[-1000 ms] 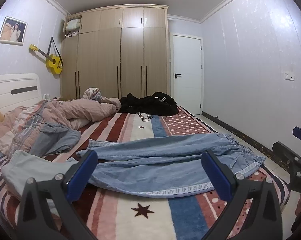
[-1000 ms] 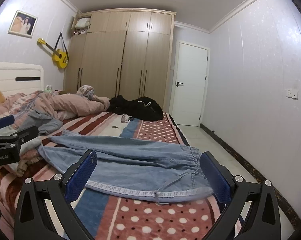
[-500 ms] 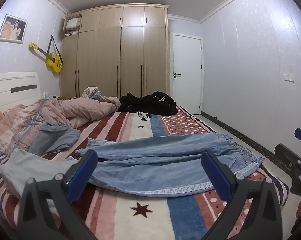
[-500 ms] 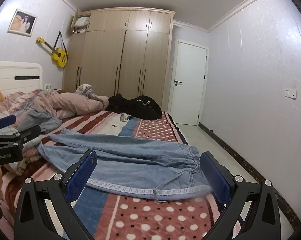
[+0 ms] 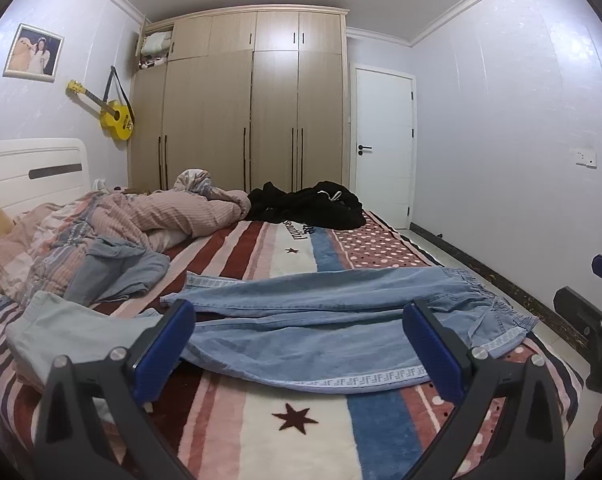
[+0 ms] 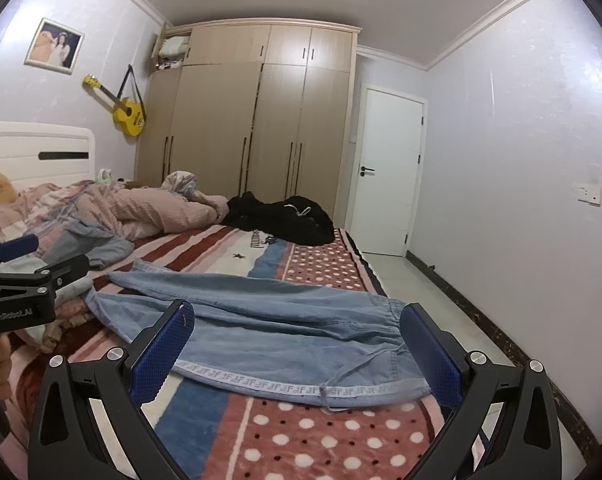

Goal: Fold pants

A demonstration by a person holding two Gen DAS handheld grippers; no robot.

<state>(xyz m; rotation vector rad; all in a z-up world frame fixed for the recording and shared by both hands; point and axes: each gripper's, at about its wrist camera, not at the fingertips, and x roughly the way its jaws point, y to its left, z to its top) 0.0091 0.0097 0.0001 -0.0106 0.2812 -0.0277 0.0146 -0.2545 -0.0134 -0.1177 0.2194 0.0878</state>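
Pants [image 5: 325, 328] flat on bed [image 5: 237, 432], beyond both spread, empty hand-held grippers

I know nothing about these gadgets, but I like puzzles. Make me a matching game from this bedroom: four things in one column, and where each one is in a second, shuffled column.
Things:
1. blue pants
2. yellow guitar
3. black clothes
4. pink quilt

Places:
A. hanging on the wall beside the wardrobe
B. piled at the far end of the bed, near the white door
C. bunched up on the headboard side of the bed
D. spread flat across the near part of the bed, just ahead of the open fingers

Pairs: 1-D, 2-A, 3-B, 4-C
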